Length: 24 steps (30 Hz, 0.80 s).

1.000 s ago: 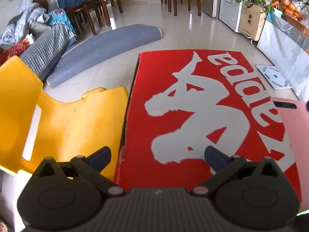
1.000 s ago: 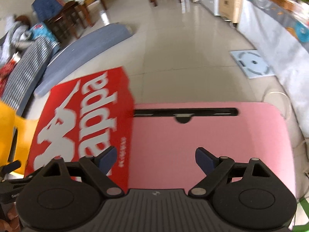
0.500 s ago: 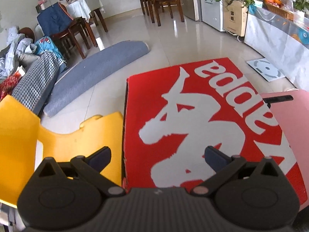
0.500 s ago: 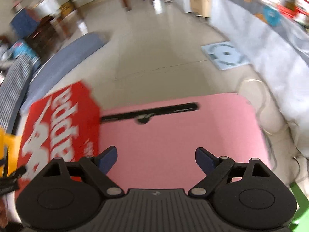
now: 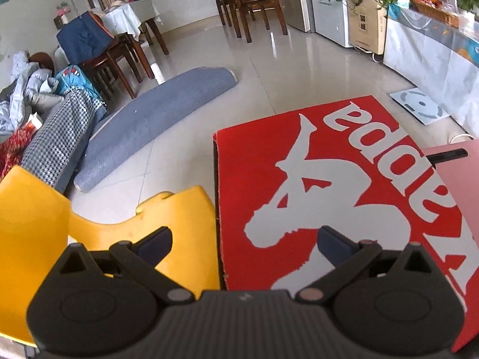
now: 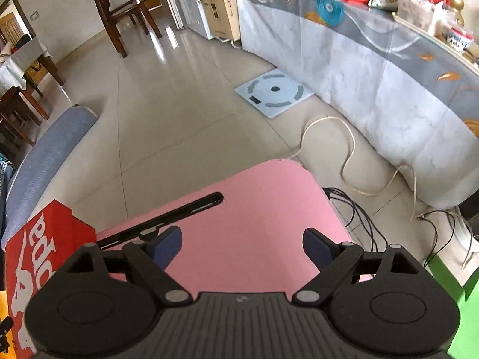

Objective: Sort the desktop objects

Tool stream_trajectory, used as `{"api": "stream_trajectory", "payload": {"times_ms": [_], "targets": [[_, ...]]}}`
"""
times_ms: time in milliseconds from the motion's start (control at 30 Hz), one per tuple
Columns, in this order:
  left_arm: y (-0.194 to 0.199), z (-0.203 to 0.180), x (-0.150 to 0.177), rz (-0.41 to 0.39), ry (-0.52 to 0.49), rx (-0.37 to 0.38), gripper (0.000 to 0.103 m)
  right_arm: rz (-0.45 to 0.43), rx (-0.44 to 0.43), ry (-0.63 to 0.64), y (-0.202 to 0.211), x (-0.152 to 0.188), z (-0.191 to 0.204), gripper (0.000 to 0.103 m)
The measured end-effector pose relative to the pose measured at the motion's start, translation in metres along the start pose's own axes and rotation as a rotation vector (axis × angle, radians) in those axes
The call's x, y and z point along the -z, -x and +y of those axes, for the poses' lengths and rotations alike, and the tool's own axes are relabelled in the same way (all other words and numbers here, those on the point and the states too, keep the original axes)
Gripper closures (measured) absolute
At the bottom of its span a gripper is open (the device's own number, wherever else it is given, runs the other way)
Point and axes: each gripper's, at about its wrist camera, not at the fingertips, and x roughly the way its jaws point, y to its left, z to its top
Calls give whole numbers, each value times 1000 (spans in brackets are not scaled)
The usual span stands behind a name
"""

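Note:
A red box lid with a white logo (image 5: 329,185) lies flat ahead of my left gripper (image 5: 244,242), which hovers open over its near edge with nothing between the fingers. The same red box (image 6: 42,251) shows at the lower left of the right wrist view. A pink table top (image 6: 254,227) with a black slot (image 6: 161,218) lies under my right gripper (image 6: 242,246), which is open and empty. The pink surface (image 5: 458,173) also borders the red box on its right.
A yellow plastic chair (image 5: 104,227) stands left of the red box. On the tiled floor lie a grey rolled mat (image 5: 155,116), a bathroom scale (image 6: 274,91) and cables (image 6: 350,155). A cloth-covered counter (image 6: 374,68) runs along the right; a green stool (image 6: 461,293) sits at the lower right.
Both cameras have tilted upward and show more of the room. The right gripper has swung to the right, away from the red box, toward the pink table's far right corner. Both stayed open.

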Motion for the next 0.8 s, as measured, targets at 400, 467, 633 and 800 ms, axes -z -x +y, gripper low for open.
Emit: {"api": "stream_trajectory", "payload": {"times_ms": [400,467,633,800], "targets": [[-5,22,-7,-2,41,9,0,18,79,-58,-9,-3,-30,15],[-4,23,-8,-4,48,13,0,-2,106,-101,-6,-4,-42,15],[-1,20,-9,-14,40,21,0,-50,176,-208,-1,-7,-74,15],[-1,18,-9,-13,38,28,0,-70,255,-304,2,-5,-110,15]]}}
